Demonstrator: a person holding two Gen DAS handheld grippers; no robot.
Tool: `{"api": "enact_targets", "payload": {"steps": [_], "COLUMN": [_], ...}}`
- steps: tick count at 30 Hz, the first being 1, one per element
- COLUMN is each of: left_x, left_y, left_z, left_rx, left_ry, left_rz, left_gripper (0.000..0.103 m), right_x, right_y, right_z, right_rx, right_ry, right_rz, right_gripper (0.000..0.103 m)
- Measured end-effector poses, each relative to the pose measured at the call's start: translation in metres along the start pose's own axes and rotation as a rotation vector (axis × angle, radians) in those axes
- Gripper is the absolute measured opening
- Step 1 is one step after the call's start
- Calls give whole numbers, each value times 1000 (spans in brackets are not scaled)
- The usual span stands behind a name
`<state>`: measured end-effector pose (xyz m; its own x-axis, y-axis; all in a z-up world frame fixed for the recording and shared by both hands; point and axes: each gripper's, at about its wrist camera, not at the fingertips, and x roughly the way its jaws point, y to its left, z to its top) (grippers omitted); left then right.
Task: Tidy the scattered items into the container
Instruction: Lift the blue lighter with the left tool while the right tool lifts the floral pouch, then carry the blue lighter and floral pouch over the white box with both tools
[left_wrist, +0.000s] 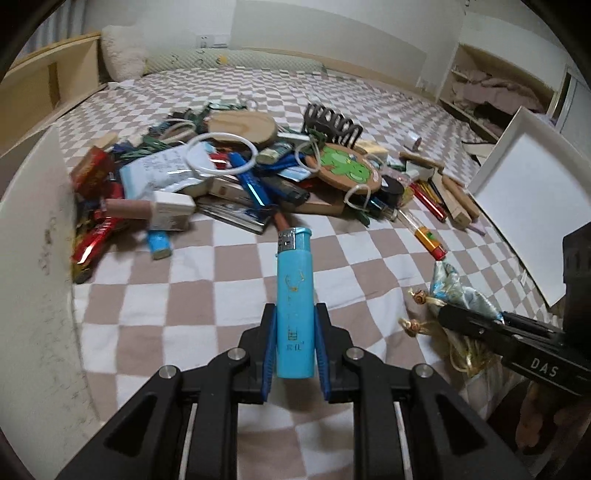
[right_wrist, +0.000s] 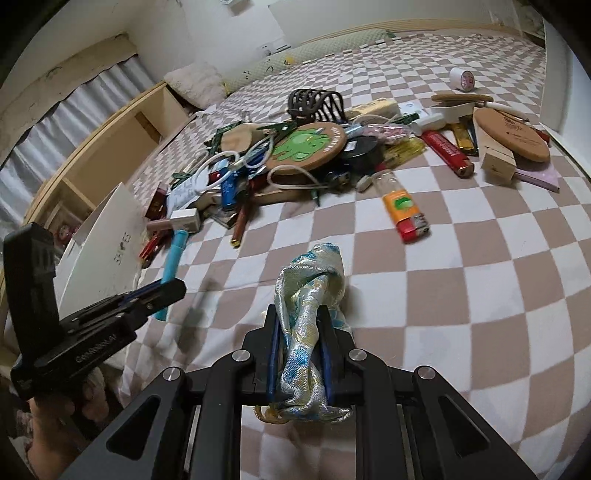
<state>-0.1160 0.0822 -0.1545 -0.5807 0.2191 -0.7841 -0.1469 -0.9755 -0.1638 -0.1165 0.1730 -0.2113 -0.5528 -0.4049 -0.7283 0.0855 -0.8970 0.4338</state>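
My left gripper (left_wrist: 294, 314) is shut on a light blue lighter (left_wrist: 294, 299) and holds it above the checkered bedspread; it also shows in the right wrist view (right_wrist: 173, 266). My right gripper (right_wrist: 299, 314) is shut on a silvery-blue brocade pouch (right_wrist: 310, 291) with gold tassels; the pouch also shows in the left wrist view (left_wrist: 454, 291). A pile of scattered items (left_wrist: 236, 173) lies ahead: lighters, a white ring, a green cartoon coaster (right_wrist: 306, 144), a black hair claw (right_wrist: 314, 103). A white box wall (left_wrist: 33, 258) stands at the left.
A white box lid (left_wrist: 524, 192) leans at the right. An orange-and-red lighter (right_wrist: 404, 210) lies apart from the pile. A red lighter (right_wrist: 447, 151), wooden blocks and a tape roll (right_wrist: 463, 79) lie at the right. Wooden shelves line the bed's far sides.
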Motion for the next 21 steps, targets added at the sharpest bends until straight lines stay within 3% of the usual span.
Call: {"api": "enact_targets", "payload": {"steps": [9, 21], "left_x": [-50, -115], "left_y": [23, 42], "left_z": [12, 44], "left_rx": [-30, -44], "left_ry": [-78, -223], "left_rz": [52, 81], "left_gripper": [19, 19], "right_x": [-20, -52], "right_y": [44, 112], "right_z": [12, 57], "right_rx": [-75, -161], "right_ry": [-66, -169], "right_rz": [5, 52], "right_gripper": [20, 20]}}
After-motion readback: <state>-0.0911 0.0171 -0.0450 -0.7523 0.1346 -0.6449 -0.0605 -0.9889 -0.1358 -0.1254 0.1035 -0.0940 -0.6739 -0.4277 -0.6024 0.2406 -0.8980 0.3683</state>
